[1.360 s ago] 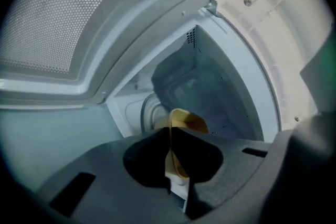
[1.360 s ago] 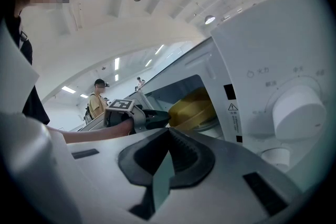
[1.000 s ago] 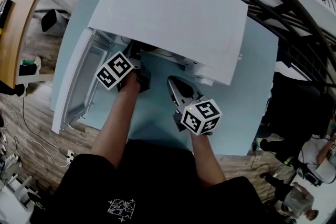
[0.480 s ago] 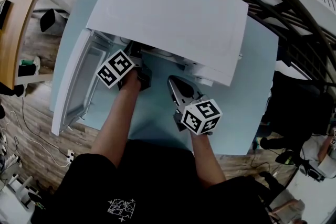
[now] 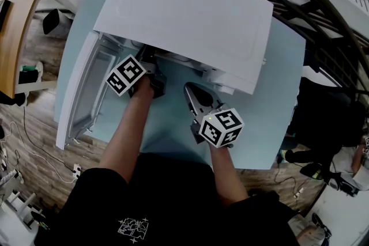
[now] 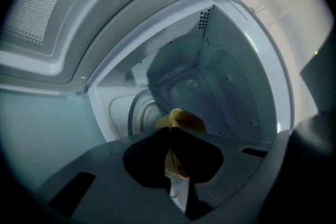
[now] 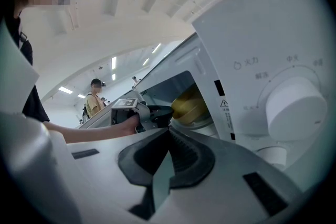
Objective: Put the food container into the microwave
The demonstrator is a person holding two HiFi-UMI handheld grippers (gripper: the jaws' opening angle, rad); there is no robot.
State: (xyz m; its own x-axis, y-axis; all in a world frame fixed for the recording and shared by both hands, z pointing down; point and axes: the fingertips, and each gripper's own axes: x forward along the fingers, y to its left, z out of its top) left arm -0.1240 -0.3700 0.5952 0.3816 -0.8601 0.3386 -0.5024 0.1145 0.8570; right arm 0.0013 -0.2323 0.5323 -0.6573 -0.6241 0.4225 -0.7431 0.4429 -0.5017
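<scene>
Pinching the rim of the yellow food container [image 6: 185,119], my left gripper [image 6: 170,132] reaches into the open microwave [image 5: 184,14] at the centre of the head view, and the container sits inside the cavity. My right gripper [image 7: 169,131] is at lower right of it, jaws pressed together on nothing, facing the white dial [image 7: 294,107]. The door [image 5: 81,89] stands open at left over the pale blue table [image 5: 167,129].

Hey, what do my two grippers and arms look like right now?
Both the left gripper and right gripper are grey plastic with black pads, ribbed on the right one. Each carries a white cube with black square markers. The black T-shirt has a small white print; forearms are bare.
</scene>
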